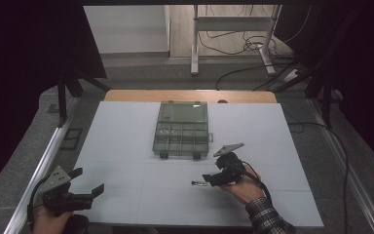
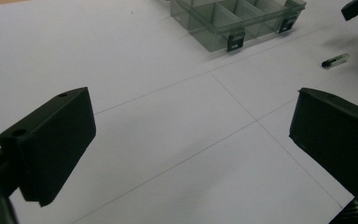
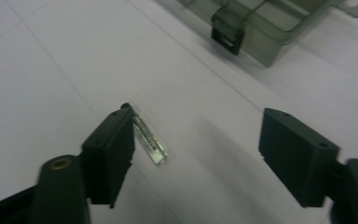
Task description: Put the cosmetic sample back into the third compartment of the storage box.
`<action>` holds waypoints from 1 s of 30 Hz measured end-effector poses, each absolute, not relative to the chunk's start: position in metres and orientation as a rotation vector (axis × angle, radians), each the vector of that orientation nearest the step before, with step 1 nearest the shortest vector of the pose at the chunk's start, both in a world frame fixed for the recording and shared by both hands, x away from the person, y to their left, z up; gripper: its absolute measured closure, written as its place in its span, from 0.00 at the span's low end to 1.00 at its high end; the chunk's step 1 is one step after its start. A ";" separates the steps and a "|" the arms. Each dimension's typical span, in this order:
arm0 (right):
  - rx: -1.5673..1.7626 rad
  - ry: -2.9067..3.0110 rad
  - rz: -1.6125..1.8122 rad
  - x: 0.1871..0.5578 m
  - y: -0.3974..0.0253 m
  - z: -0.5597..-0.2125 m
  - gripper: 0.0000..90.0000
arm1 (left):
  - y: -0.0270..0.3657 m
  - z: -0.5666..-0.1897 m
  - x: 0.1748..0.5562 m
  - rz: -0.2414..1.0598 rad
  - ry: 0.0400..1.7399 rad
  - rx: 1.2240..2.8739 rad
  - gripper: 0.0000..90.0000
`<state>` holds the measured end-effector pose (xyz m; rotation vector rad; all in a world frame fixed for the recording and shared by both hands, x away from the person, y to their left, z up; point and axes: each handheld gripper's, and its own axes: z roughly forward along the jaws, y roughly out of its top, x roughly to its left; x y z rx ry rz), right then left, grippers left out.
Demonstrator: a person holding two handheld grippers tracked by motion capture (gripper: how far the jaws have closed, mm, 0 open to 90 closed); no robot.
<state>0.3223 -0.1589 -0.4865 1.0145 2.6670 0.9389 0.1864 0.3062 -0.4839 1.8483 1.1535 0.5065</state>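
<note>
Right gripper jaws spread wide, small clear tube lying flat beside one jaw, long axis along it; left gripper released, well apart

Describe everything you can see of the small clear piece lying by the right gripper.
The small clear piece is a slim, short bar, see-through like plastic or glass, with a dark cap at one end and fine dark markings along its length. It lies flat on the white table, in front of the open compartment box and apart from it. The right gripper is open around it; the bar sits close against one jaw, though actual contact cannot be told, and far from the other.
</note>
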 end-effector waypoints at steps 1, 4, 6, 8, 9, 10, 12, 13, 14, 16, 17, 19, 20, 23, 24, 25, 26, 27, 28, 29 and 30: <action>0.988 2.699 0.927 0.322 -0.155 -0.489 0.38 | 0.306 -0.484 0.186 0.506 1.153 1.849 0.01; 0.964 2.729 0.917 0.323 -0.152 -0.490 0.44 | 0.306 -0.484 0.186 0.506 1.152 1.849 0.01; 0.944 2.756 0.918 0.323 -0.149 -0.492 0.49 | 0.306 -0.484 0.186 0.506 1.152 1.849 0.01; 0.901 2.794 0.938 0.323 -0.144 -0.494 0.58 | 0.306 -0.484 0.186 0.506 1.152 1.849 0.01; 0.882 2.804 0.937 0.322 -0.142 -0.495 0.61 | 0.306 -0.484 0.186 0.506 1.152 1.850 0.01; 0.882 2.804 0.937 0.322 -0.142 -0.495 0.61 | 0.306 -0.484 0.186 0.506 1.152 1.850 0.01; 0.843 2.814 0.919 0.321 -0.139 -0.497 0.66 | 0.306 -0.484 0.187 0.505 1.152 1.850 0.01; 0.821 2.828 0.907 0.321 -0.135 -0.499 0.69 | 0.306 -0.484 0.187 0.504 1.151 1.851 0.01; 0.821 2.828 0.907 0.321 -0.135 -0.499 0.69 | 0.306 -0.484 0.187 0.504 1.151 1.851 0.01; 0.804 2.838 0.882 0.320 -0.131 -0.502 0.73 | 0.306 -0.484 0.187 0.504 1.150 1.851 0.01; 0.787 2.855 0.859 0.321 -0.127 -0.506 0.78 | 0.306 -0.484 0.187 0.504 1.149 1.852 0.01; 0.778 2.876 0.831 0.321 -0.124 -0.509 0.84 | 0.306 -0.484 0.187 0.502 1.148 1.852 0.01; 0.778 2.876 0.831 0.321 -0.124 -0.509 0.84 | 0.306 -0.484 0.187 0.502 1.148 1.852 0.01; 0.747 2.895 0.796 0.319 -0.121 -0.511 0.89 | 0.306 -0.484 0.187 0.504 1.145 1.855 0.01; 0.747 2.895 0.796 0.319 -0.121 -0.511 0.89 | 0.306 -0.484 0.187 0.504 1.145 1.855 0.01; 0.748 2.889 0.804 0.319 -0.121 -0.510 0.89 | 0.306 -0.484 0.186 0.503 1.144 1.856 0.01; 0.748 2.889 0.804 0.319 -0.121 -0.510 0.89 | 0.306 -0.484 0.186 0.503 1.144 1.856 0.01; 0.760 2.880 0.811 0.319 -0.122 -0.509 0.89 | 0.306 -0.484 0.186 0.503 1.143 1.857 0.01; 0.760 2.880 0.811 0.319 -0.122 -0.509 0.89 | 0.306 -0.484 0.186 0.503 1.143 1.857 0.01; 0.765 2.872 0.823 0.319 -0.122 -0.508 0.89 | 0.306 -0.484 0.187 0.502 1.143 1.858 0.01; 0.765 2.872 0.823 0.319 -0.122 -0.508 0.89 | 0.306 -0.484 0.187 0.502 1.143 1.858 0.01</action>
